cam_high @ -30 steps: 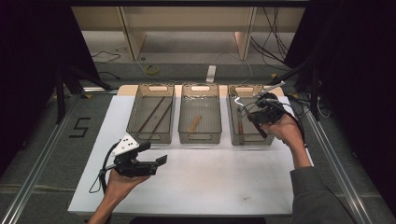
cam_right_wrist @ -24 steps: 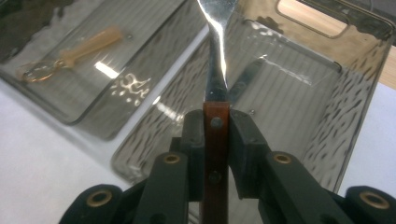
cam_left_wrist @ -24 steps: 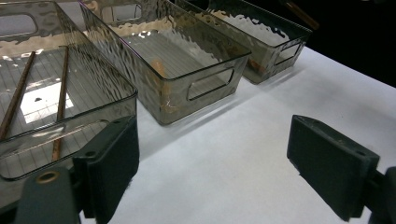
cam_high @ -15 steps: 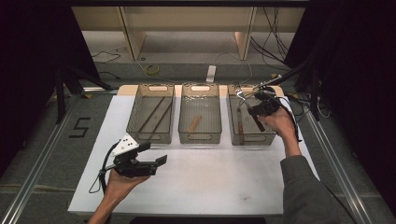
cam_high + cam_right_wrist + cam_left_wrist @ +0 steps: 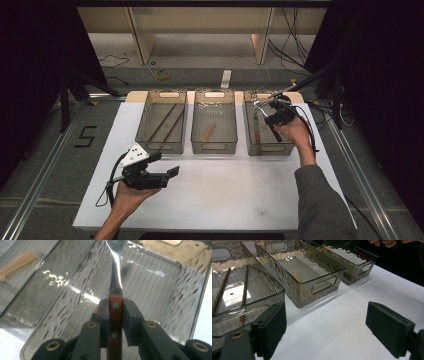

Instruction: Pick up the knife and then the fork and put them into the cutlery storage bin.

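Observation:
My right gripper (image 5: 276, 118) hangs over the right-hand clear bin (image 5: 270, 150) and is shut on the brown riveted handle of a metal utensil (image 5: 116, 277). The utensil's shiny shaft points away from the jaws above the bin floor, and its head is cut off at the frame's top edge. In the right gripper view the right gripper (image 5: 115, 307) has both pads pressed on the handle. My left gripper (image 5: 165, 164) rests low over the white table in front of the left bin (image 5: 161, 146), open with nothing between its jaws. The left gripper (image 5: 325, 325) faces the bins.
Three clear bins stand in a row at the far side of the white table (image 5: 225, 200). Two brown chopsticks (image 5: 244, 292) lie in the left one. A small wooden piece (image 5: 207, 132) lies in the middle bin (image 5: 214, 148). Another brown-handled utensil (image 5: 257, 136) lies in the right bin.
My right hand has shifted slightly left and lower over the right bin, still holding the utensil. The left hand has stayed where it was.

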### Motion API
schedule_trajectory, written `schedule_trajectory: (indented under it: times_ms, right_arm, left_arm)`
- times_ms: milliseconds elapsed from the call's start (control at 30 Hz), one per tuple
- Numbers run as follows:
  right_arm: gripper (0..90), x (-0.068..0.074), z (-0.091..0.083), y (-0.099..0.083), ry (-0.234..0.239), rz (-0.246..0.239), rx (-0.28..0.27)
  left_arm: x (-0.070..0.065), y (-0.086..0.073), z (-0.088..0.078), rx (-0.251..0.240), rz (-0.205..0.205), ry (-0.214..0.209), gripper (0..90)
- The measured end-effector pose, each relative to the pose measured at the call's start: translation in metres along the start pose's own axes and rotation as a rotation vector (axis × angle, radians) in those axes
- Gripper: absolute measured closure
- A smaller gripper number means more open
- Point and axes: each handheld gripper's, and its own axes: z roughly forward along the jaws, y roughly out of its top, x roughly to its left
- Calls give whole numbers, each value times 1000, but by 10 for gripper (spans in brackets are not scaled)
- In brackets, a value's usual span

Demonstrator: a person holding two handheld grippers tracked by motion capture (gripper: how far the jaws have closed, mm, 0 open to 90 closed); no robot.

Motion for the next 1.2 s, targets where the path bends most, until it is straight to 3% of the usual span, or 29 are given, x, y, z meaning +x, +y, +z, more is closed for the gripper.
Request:
schedule_trajectory:
  times_ms: [200, 300, 633, 1000, 1200]
  right_arm:
    - [761, 0, 6, -1, 17, -4, 19]
    - [553, 1, 8, 0, 37, 20, 33]
    - [398, 10, -10, -3, 63, -15, -16]
    - [331, 41, -44, -32, 119, -73, -157]
    - [315, 59, -60, -50, 176, -100, -246]
  left_arm:
    - [-1, 0, 1, 2, -1, 0, 164]
    - [0, 0, 1, 1, -3, 1, 164]
    - [0, 0, 0, 0, -5, 1, 164]
    - [0, 0, 1, -4, -20, -9, 164]
    - [1, 0, 1, -5, -32, -17, 164]
